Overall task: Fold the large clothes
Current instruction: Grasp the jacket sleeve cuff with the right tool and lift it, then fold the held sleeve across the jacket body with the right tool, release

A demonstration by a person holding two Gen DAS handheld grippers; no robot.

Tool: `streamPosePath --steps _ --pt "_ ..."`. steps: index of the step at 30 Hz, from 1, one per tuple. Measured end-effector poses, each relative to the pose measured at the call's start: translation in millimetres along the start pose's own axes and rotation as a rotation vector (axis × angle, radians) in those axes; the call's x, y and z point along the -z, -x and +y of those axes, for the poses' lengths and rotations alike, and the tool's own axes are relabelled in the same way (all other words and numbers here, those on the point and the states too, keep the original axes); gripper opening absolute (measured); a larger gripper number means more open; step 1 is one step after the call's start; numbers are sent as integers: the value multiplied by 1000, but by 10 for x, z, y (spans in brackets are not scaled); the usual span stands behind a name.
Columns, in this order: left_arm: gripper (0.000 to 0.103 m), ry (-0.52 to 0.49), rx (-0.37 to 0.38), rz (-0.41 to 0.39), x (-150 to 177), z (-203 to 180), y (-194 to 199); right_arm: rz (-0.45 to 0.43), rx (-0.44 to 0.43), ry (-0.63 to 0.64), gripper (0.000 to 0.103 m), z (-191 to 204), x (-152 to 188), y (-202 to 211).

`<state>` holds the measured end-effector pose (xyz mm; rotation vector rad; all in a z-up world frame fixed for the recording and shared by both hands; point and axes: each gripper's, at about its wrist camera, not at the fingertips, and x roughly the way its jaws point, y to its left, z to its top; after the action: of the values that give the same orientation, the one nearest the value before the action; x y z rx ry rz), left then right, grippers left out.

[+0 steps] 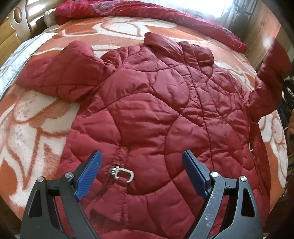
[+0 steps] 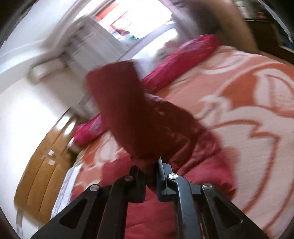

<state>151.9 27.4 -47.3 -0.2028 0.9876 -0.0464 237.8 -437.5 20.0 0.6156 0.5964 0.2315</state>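
A dark red quilted jacket (image 1: 150, 103) lies spread flat on the bed, collar toward the far side, one sleeve resting to the left. My left gripper (image 1: 141, 161) hovers open over the jacket's lower hem, a metal zipper pull (image 1: 121, 173) between its blue pads (image 1: 90, 171). In the right wrist view, blurred by motion, my right gripper (image 2: 151, 174) is shut on the jacket's other sleeve (image 2: 136, 117), which stands lifted above the bed. The same raised sleeve (image 1: 272, 73) shows at the right edge of the left wrist view.
An orange and white patterned blanket (image 1: 36, 117) covers the bed. A long crimson bolster (image 1: 165, 16) lies along the far edge. Wooden cabinets (image 2: 42, 165) stand beside the bed, with a bright window (image 2: 132, 20) behind.
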Motion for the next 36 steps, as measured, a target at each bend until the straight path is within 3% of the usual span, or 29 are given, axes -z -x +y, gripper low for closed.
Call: streamPosePath --steps 6,14,20,24,36 --pt "90 32 22 -8 -20 221 89 168 -137 157 8 967 495 -537" --pt "90 60 55 -32 -57 496 239 391 -89 349 8 1706 1492 -1328" --pt "90 89 82 -24 -113 655 247 438 -28 394 8 1852 1785 -1736" --pt "90 107 113 -13 -192 692 205 443 -4 401 11 1937 1908 -1770" --pt "90 157 306 26 -689 722 113 499 28 527 17 2013 2166 -1783"
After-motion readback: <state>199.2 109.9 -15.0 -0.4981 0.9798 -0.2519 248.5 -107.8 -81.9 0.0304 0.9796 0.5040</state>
